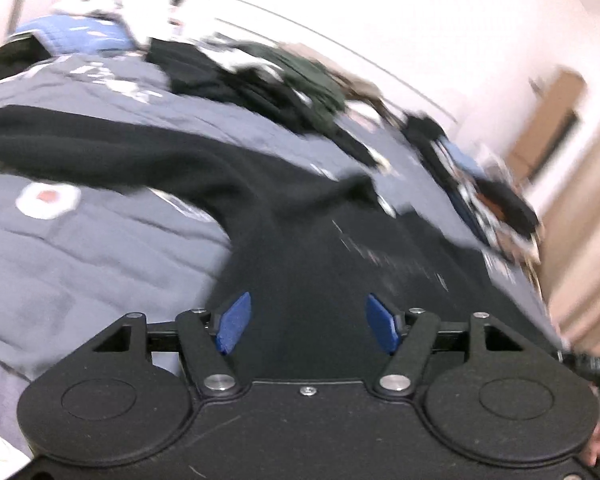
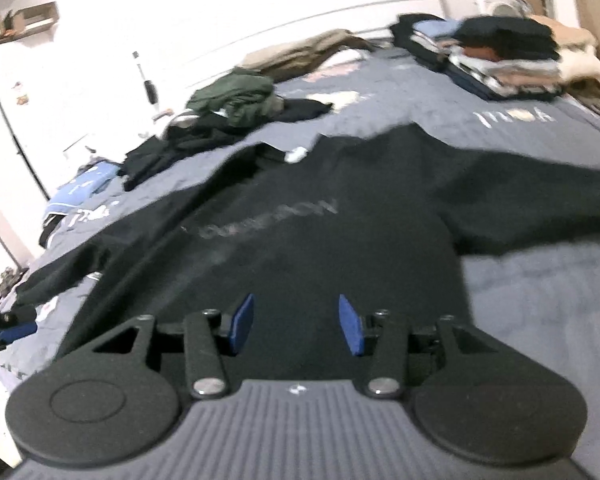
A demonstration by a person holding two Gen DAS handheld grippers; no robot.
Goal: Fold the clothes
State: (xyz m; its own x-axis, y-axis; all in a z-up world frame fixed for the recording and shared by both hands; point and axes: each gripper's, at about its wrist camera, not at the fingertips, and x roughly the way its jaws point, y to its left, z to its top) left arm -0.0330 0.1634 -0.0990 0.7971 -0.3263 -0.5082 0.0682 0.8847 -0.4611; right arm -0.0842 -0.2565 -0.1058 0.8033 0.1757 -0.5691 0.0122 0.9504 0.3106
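A black long-sleeved sweatshirt (image 2: 300, 240) with grey lettering lies spread flat on the grey-blue bedcover (image 2: 540, 300), sleeves stretched to both sides. In the left wrist view the same sweatshirt (image 1: 300, 248) fills the middle, one sleeve running off to the left. My left gripper (image 1: 308, 324) hovers over the garment's near part, blue pads apart, nothing between them. My right gripper (image 2: 296, 324) also stands open above the sweatshirt's lower part, its pads clear of the cloth. The left gripper's blue tip shows at the left edge of the right wrist view.
A heap of unfolded dark and green clothes (image 2: 232, 100) lies at the bed's far side. A stack of folded clothes (image 2: 500, 60) sits at the far right corner. A light blue garment (image 2: 80, 188) lies at the left edge. White wall and cabinet stand behind.
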